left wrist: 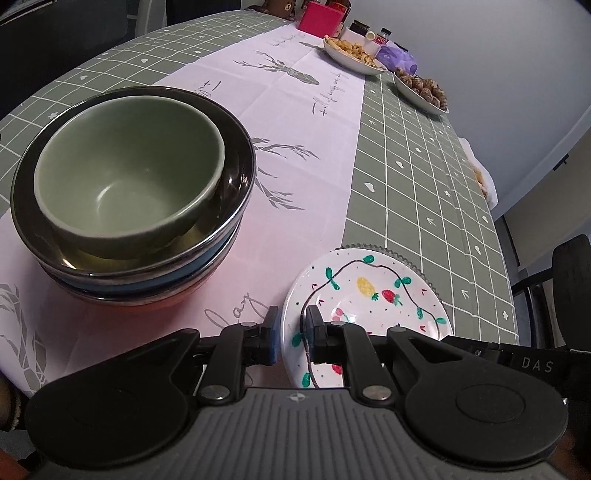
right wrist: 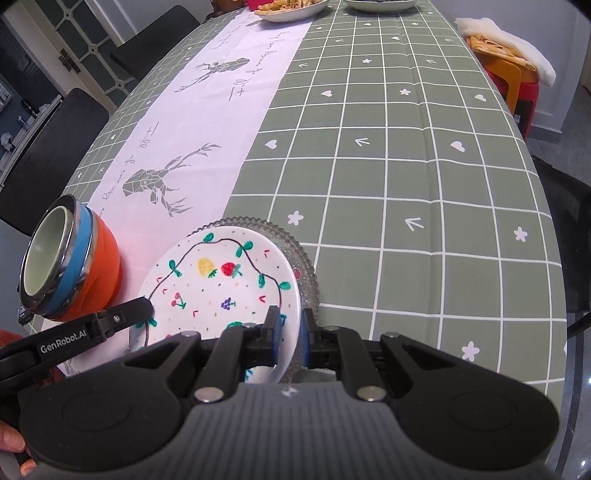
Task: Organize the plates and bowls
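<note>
A white plate painted with fruit (left wrist: pixel 369 291) (right wrist: pixel 221 284) lies over a clear glass plate with a beaded rim (left wrist: pixel 424 267) (right wrist: pixel 308 266); whether the two touch I cannot tell. My left gripper (left wrist: pixel 291 332) is shut on the painted plate's left rim, one finger on top and one outside. My right gripper (right wrist: pixel 290 332) is shut on its right rim. To the left stands a stack of bowls: a green bowl (left wrist: pixel 129 166) (right wrist: pixel 40 258) nested in a steel bowl (left wrist: pixel 236 162), then a blue one (right wrist: pixel 74 273) and an orange one (right wrist: pixel 107 266).
Two dishes of food (left wrist: pixel 354 55) (left wrist: pixel 421 88) and a pink box (left wrist: pixel 317 16) sit at the table's far end. Dark chairs (right wrist: pixel 55 147) line the left side. A red and orange stool with a white cushion (right wrist: pixel 517 66) stands beyond the right edge.
</note>
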Motion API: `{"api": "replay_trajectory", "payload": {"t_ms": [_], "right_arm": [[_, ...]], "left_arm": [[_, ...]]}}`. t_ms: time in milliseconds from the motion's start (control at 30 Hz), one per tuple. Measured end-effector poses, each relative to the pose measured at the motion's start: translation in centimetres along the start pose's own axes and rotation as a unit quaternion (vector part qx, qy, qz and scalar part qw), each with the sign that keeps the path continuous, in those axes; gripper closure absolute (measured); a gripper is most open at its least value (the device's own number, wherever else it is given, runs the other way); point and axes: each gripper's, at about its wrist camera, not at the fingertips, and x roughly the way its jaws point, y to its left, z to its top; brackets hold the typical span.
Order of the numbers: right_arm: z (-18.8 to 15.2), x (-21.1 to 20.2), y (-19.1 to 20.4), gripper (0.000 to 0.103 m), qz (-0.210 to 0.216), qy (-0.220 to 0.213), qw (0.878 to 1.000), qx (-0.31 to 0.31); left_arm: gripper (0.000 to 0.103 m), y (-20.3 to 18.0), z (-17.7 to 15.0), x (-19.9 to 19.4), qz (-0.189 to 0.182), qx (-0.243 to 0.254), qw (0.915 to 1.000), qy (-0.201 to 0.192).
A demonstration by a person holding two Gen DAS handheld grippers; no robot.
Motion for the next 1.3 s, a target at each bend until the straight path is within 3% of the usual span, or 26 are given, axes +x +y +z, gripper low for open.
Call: {"api": "replay_trajectory", "payload": {"t_ms": [133,233,300,400,500,600,800,1000,1300], "right_arm": [[0.1,-0.1,0.4,0.085,-0.001,-0.003,1.0,-0.012],[0.1,-0.8,1.0,0.084,-0.003,-0.025,0.999,-0.029],[0.2,-1.0,1.1,0.074,-0.006,-0.032,0.999,-0.033],[0.3,-0.8,1.0,0.071,-0.008,-0.028,0.999,-0.029],[0.4,-0.3,0.7,0.059,-0.015,-0.02,1.0,-0.018],[0.5,-0.2,0.4,0.054,-0.015,-0.019,1.0,-0.005],[0.7,0.1,-0.5,0.049,-0.008,-0.011,1.0,0.026],[0.6,0.9,-2.0,0.049,0.009,0.019,0.997,0.077],[0.4,1.9,-2.0,0.049,0.023,0.043,0.995,0.088]], "left_arm": [[0.083,-0.6,-0.5,-0.4,0.007,0.022,0.9996,-0.017],[0.071,-1.1,-1.0,-0.9,0.015,0.042,0.9982,-0.04],[0.063,-1.3,-1.1,-1.2,0.015,0.054,0.9971,-0.051],[0.053,-1.4,-1.1,-1.3,0.013,0.057,0.9969,-0.053],[0.039,-1.2,-1.3,-1.4,0.009,0.055,0.9969,-0.056],[0.029,-1.0,-1.5,-1.5,-0.005,0.063,0.9962,-0.06],[0.026,0.2,-2.0,-1.2,-0.019,0.044,0.9983,-0.033],[0.024,1.9,-1.8,0.2,-0.041,-0.009,0.9991,-0.002],[0.024,1.9,-1.5,0.8,-0.063,-0.019,0.9978,-0.006]]}}
